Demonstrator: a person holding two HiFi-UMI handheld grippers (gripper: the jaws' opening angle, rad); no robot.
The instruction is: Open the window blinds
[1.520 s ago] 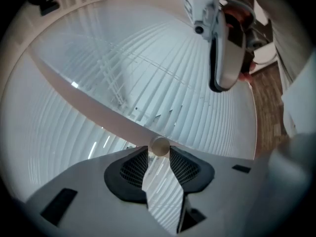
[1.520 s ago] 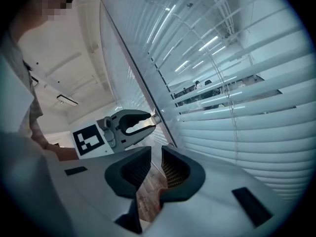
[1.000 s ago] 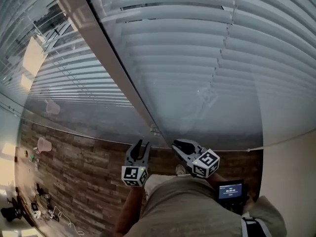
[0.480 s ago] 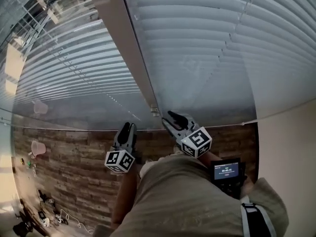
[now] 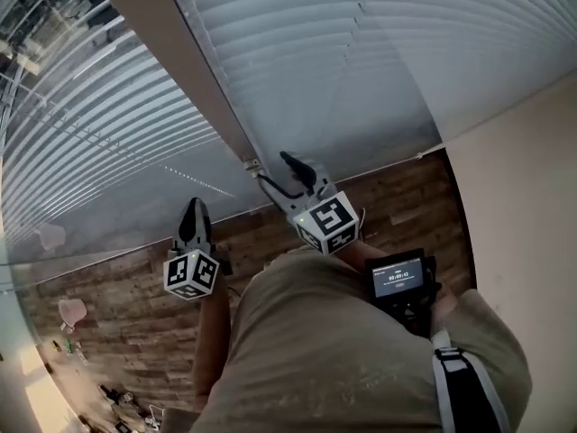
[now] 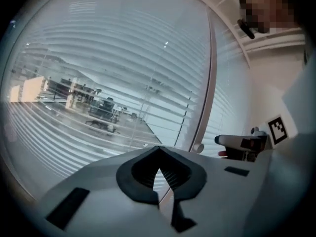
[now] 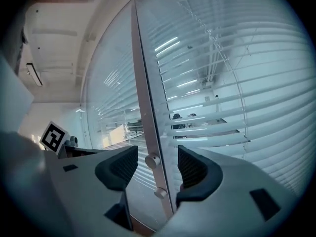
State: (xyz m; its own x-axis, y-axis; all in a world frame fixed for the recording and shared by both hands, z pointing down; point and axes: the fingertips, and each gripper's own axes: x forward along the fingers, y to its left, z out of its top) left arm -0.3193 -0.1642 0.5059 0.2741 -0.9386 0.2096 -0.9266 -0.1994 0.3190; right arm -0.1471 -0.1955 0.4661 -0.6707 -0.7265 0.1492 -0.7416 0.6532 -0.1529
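White slatted blinds (image 5: 297, 52) hang behind glass on both sides of a grey upright frame (image 5: 171, 61). Two small round knobs sit low on that frame; the upper knob (image 7: 152, 160) lies in line between the jaws of my right gripper (image 7: 155, 154), the lower knob (image 7: 160, 193) just beneath. In the head view the right gripper (image 5: 275, 171) stands open beside the knob (image 5: 252, 163), not gripping it. My left gripper (image 5: 194, 207) has just been closing and is now shut (image 6: 158, 171) with nothing between its jaws, short of the glass and left of the frame.
Wood-plank floor (image 5: 117, 332) runs below the window, with a pink cup (image 5: 70, 310) and small clutter at the far left. A plain beige wall (image 5: 514, 179) stands at the right. A small screen device (image 5: 398, 279) is strapped at my right forearm.
The left gripper's jaws have gone from open to shut, empty. Both grippers sit closer to the frame's foot, the right one now beside the knob. The head view has swung.
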